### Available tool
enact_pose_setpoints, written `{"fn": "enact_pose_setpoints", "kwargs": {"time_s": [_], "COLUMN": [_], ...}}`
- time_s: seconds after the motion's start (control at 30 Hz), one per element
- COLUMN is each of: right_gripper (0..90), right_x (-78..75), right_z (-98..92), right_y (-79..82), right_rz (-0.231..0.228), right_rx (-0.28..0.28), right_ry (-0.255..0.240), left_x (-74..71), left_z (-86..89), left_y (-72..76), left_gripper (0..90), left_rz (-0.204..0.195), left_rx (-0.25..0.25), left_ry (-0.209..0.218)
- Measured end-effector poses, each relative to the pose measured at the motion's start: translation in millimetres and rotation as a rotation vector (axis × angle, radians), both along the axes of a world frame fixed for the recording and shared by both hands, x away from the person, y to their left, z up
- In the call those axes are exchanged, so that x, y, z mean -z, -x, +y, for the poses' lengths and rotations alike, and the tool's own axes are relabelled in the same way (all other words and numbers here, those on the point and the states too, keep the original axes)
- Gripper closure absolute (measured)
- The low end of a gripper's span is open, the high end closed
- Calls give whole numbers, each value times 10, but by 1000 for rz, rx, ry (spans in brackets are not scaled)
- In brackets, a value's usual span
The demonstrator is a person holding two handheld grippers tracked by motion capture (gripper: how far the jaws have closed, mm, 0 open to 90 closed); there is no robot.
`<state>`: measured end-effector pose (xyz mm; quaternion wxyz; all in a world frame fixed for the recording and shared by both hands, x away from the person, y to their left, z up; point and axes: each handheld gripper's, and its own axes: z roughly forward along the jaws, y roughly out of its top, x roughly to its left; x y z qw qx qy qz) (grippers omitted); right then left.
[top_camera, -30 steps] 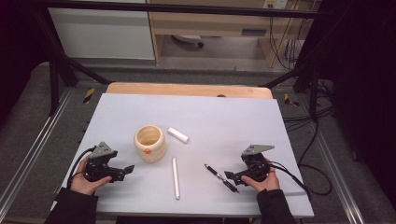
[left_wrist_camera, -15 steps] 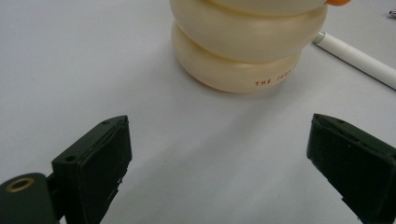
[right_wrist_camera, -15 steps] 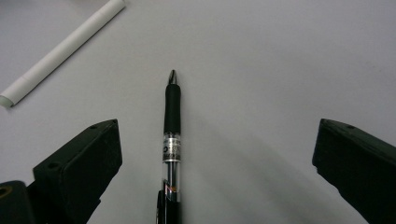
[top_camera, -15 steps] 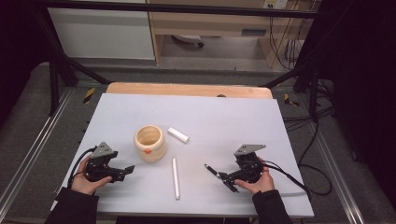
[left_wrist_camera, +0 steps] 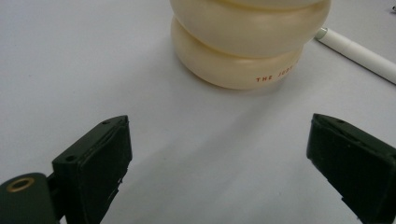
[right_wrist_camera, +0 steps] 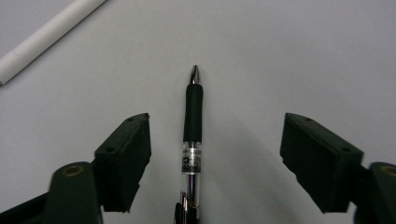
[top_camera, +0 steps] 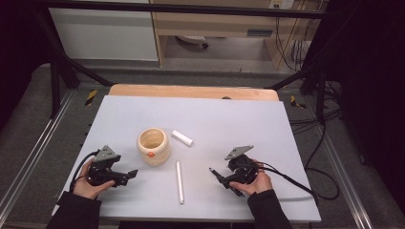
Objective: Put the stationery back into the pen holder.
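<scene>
Right tool [right_wrist_camera: 212, 158], jaws just narrowing yet clear of the slim black-gripped ballpoint pen [right_wrist_camera: 192, 135]: light, rigid, slippery barrel; best clamped at rubber sleeve.

Black pen [right_wrist_camera: 193, 122], cream cup [top_camera: 153, 146], white marker [top_camera: 179, 182], grey table [top_camera: 229, 119].

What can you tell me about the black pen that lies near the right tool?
The black pen lies flat on the pale table, between the jaws of the right tool. These have just been closing but do not touch it yet. It has a silver metal tip, a black rubber-like grip sleeve and a clear barrel with small print. Its tip points away from the tool. Only the table touches it.
</scene>
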<state>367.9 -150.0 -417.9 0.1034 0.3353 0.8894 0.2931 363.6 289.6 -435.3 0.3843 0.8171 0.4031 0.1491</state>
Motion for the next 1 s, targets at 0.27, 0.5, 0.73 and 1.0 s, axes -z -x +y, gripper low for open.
{"fn": "enact_pose_setpoints", "kwargs": {"time_s": [0.27,0.5,0.73,1.0], "right_gripper": [462,591,689,754], "right_x": [14,49,82,106], "right_z": [30,67,88,109], "right_y": [-1,-26,-88,-112], "right_rz": [38,80,113,149], "right_rx": [-12,-19,-20,-40], "right_ry": [33,43,43,46], "left_x": [3,4,9,6], "left_z": [-13,-13,-19,-23], "left_y": [-2,-3,-3,0], "left_gripper": [69,71,72,72], "left_rz": [2,4,5,4], "left_rx": [11,12,12,16], "left_ry": [-3,-3,-1,-3]}}
